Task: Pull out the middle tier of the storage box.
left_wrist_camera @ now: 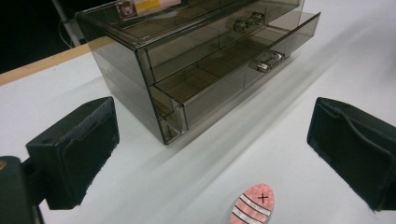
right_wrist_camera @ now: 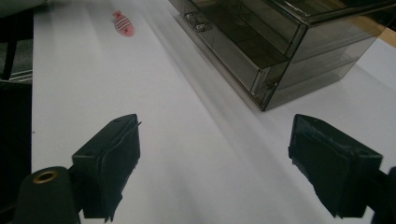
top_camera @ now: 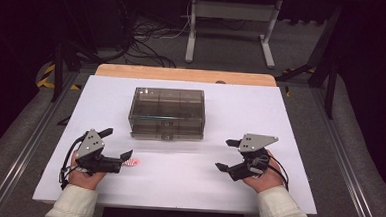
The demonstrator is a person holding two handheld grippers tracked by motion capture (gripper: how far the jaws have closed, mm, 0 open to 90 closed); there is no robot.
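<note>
**A flat little piece and a drawer barely ajar: where we are likely to slip**

We are holding the left gripper (top_camera: 115,143) with its jaws spread wide and nothing between them, hovering just beside the pink striped fish piece (left_wrist_camera: 253,205), which is lying flat on the white table (top_camera: 177,188) in front of the smoky drawer box (top_camera: 166,113). The right gripper (top_camera: 226,154) is also gaping open and empty, well apart from the fish, resting near the box's right front corner.

We are judging the pick as the risky part. The piece is looking very thin, so the pads (left_wrist_camera: 79,149) may be closing above it and scraping the table, or pushing it sideways instead of lifting it. Coming down tilted, we are risking one jaw landing on top of it.

The lower drawer (left_wrist_camera: 233,79) is standing only slightly out. If we are dropping the fish in now, it could be catching on the drawer's rim or falling in front. Pulling the small handle (left_wrist_camera: 270,61) with one gripper may be dragging the whole light box along the table unless the other is bracing it
</note>
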